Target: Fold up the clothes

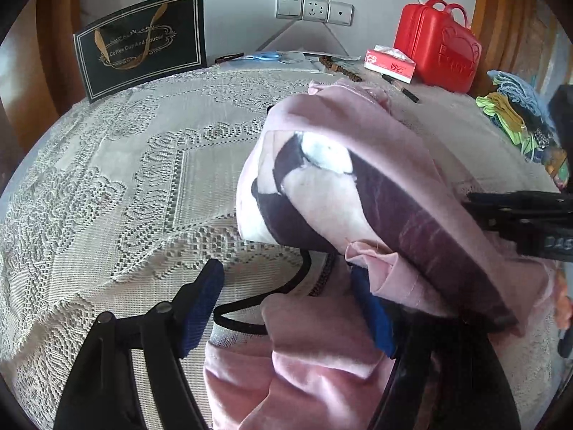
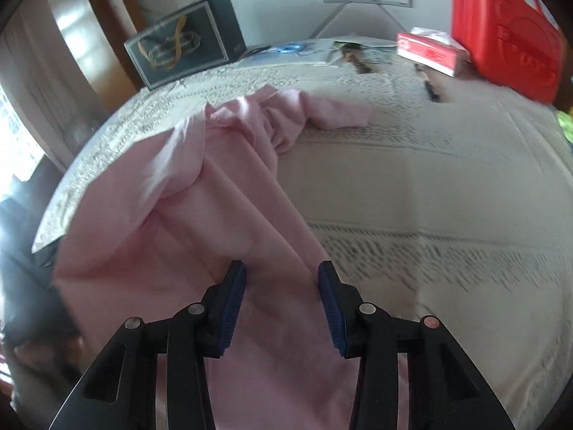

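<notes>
One pink garment (image 2: 229, 215) lies on the lace tablecloth (image 1: 107, 186), partly folded: one flap is doubled over, print side up, sleeve still bunched. Left gripper (image 1: 286, 308) jaws are apart around a fold, right gripper (image 2: 282, 308) jaws apart over cloth, neither clamping. Most folds remain, judging by the lay.

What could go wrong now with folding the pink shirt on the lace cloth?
1. The right gripper has pink fabric between its pads, but they do not look pressed on it, so the pink printed shirt might slip free.
2. The left gripper sits around a bunched part near the black-edged collar, so the fold may come out lumpy.
3. A dragged sleeve could catch the black pen lying on the white lace tablecloth.
</notes>
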Demonstrator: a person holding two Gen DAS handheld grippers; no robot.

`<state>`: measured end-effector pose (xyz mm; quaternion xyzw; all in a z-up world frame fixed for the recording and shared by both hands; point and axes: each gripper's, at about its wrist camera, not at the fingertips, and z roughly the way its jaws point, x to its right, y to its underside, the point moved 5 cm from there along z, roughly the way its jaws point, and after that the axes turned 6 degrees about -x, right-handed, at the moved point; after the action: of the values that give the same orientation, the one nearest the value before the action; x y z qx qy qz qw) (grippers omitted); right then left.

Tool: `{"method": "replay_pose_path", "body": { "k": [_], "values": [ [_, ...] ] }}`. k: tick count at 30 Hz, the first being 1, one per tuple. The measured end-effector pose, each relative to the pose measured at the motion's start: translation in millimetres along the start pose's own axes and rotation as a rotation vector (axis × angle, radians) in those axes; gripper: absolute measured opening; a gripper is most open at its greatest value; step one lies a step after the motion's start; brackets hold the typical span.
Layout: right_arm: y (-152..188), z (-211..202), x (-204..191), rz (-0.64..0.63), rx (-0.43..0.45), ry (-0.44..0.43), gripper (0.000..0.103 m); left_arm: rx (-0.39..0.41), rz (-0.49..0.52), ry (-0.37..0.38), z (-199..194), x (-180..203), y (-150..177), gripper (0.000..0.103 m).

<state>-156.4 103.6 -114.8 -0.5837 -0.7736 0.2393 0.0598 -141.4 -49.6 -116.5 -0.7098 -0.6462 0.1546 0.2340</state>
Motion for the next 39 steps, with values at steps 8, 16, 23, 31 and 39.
{"method": "replay_pose_path", "body": {
  "k": [8, 16, 23, 31, 39],
  "values": [
    [-2.5, 19.2, -9.7, -0.097, 0.030, 0.093, 0.052, -0.002, -0.012, 0.008, -0.2, -3.1, -0.2, 0.072],
    [-2.7, 8.0, -11.9, -0.145, 0.084, 0.225, 0.005, 0.015, -0.052, -0.016, -5.6, -3.2, 1.1, 0.014],
    [11.6, -105.4, 102.6, 0.135, 0.321, 0.432, 0.003, 0.061, -0.129, -0.121, -40.8, -34.2, -1.1, 0.008],
    [58.9, -147.8, 215.2, 0.390, 0.259, 0.467, 0.038, 0.053, -0.089, 0.019, -49.0, -17.1, -54.3, 0.086],
    [77.0, -155.7, 211.9, 0.393, 0.263, 0.220, 0.038, -0.036, -0.014, -0.006, 27.0, 23.3, -113.8, 0.086]
  ]
}}
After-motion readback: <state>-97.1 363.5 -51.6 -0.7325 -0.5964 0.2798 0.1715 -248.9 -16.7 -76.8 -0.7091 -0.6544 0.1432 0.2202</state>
